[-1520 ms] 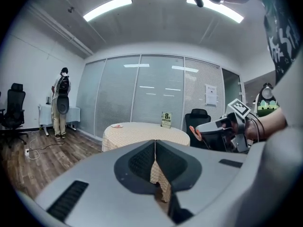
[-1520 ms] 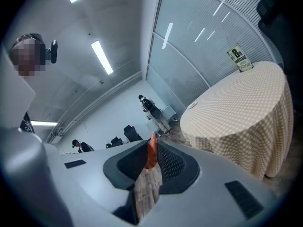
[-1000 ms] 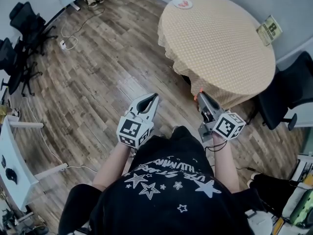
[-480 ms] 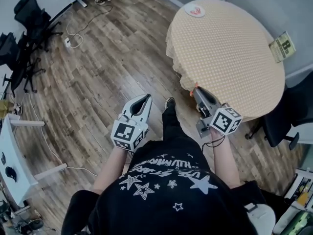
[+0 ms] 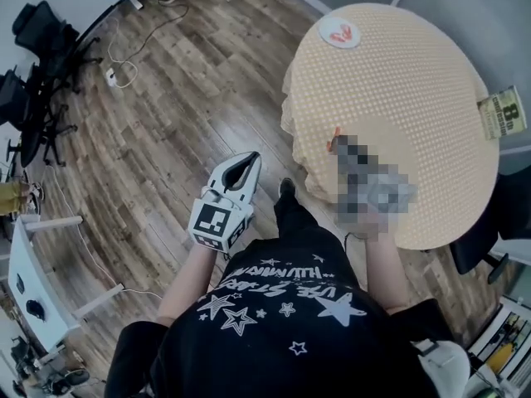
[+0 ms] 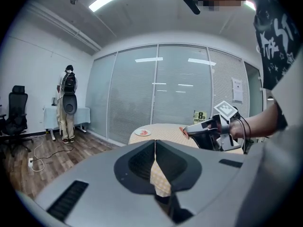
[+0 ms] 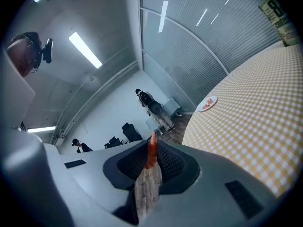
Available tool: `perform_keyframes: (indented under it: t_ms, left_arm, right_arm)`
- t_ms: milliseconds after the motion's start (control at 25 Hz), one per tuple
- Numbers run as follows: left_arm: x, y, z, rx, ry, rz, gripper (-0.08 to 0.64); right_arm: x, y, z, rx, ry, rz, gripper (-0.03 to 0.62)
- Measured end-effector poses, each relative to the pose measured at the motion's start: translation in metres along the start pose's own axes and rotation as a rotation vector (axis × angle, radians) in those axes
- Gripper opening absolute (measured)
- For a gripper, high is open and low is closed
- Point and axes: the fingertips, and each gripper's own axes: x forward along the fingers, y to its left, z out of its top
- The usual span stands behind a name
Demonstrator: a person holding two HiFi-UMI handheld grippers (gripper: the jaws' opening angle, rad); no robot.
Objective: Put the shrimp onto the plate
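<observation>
Orange-red shrimp [image 7: 151, 148]: pinched at the very tips of the right tongs [image 7: 150, 163], with its narrow end poking out past them.
Look of the shrimp: slim and glossy, tapering to a point. Only a sliver shows above the jaws, so the rest of its shape cannot be told.
Right tongs: closed on the shrimp and held over the near edge of the table [image 5: 415, 81]. In the head view a mosaic patch covers them.
Left tongs [image 5: 243, 166]: jaws together at the tips with nothing between them. They hang to the left of the right tongs, off the table and over the wooden floor [image 5: 166, 123].
Plate [image 5: 341, 34]: small and white, well ahead of the right tongs at the far edge of the table. Something pink-red already lies on it, too small to name.
Table: round, under a yellow checked cloth, running forward from beneath the right tongs. The stretch between them and the plate is bare.
Done so far: the shrimp is picked up and off any surface.
Left to do: by my reading, carry it across the cloth to the plate, lower it and let the jaws part.
Risk: the grip looks thin, on the tips only, so the shrimp could slip on the way.
Surroundings: a card with a figure 8 [image 5: 502, 113] sits to the right of the right tongs, and a person [image 6: 66, 103] stands far off beyond the left tongs.
</observation>
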Motion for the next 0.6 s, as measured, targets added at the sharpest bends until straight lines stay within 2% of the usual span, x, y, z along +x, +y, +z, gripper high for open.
perform_keyframes:
  t_ms: [280, 600]
  left_arm:
    - [0.097, 0.028, 0.035, 0.024, 0.015, -0.051, 0.009]
    - [0.16, 0.044, 0.053, 0.046, 0.036, -0.102, 0.009]
  right_arm:
    - [0.038, -0.062, 0.067, 0.044, -0.056, -0.041, 0.061]
    - [0.054, -0.105, 0.09, 0.116, -0.109, -0.076, 0.061]
